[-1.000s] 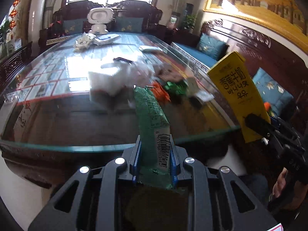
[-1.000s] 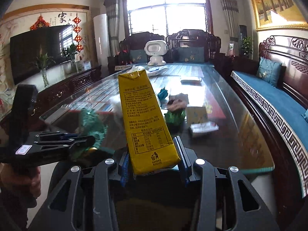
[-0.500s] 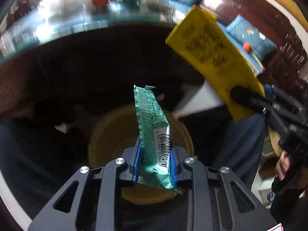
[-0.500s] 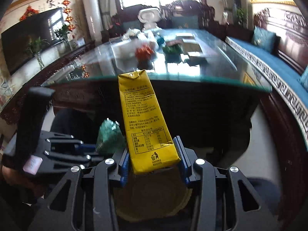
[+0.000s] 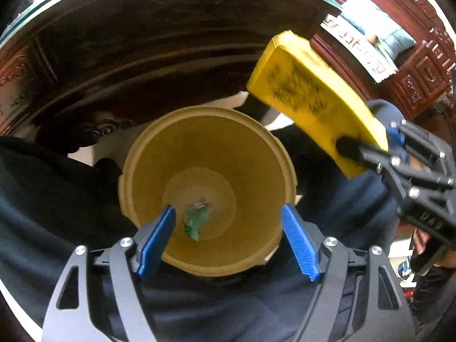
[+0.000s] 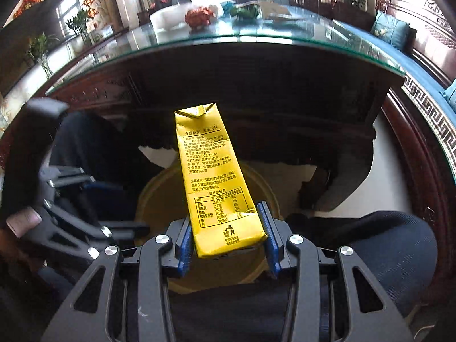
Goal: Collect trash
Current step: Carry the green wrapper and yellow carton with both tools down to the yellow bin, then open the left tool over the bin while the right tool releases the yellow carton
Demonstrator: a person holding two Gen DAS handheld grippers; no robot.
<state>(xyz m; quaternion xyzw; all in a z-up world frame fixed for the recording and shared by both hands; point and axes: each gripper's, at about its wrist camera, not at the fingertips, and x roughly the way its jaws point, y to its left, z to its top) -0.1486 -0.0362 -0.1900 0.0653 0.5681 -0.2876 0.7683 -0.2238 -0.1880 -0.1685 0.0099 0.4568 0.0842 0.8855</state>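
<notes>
A tan round bin [image 5: 208, 142] stands on the floor below the table edge. My left gripper [image 5: 228, 228] is open right above it, and the green wrapper [image 5: 195, 221] lies at the bin's bottom. My right gripper [image 6: 226, 233] is shut on a yellow milk carton [image 6: 216, 182], held above the bin's rim [image 6: 256, 182]. In the left wrist view the carton [image 5: 313, 91] and the right gripper [image 5: 379, 154] sit at the upper right of the bin. The left gripper [image 6: 85, 199] shows at the left of the right wrist view.
The glass-topped dark wood table [image 6: 285, 45] is just ahead, with more trash on it: a red wrapper [image 6: 199, 17], a green wrapper [image 6: 245, 11] and papers. A carved bench with blue cushions [image 6: 393, 28] runs along the right. The person's dark-clothed legs [image 6: 384, 245] flank the bin.
Both grippers dropped from table height to the bin. My left gripper opened and the green wrapper fell into the bin. The right gripper still grips the carton.
</notes>
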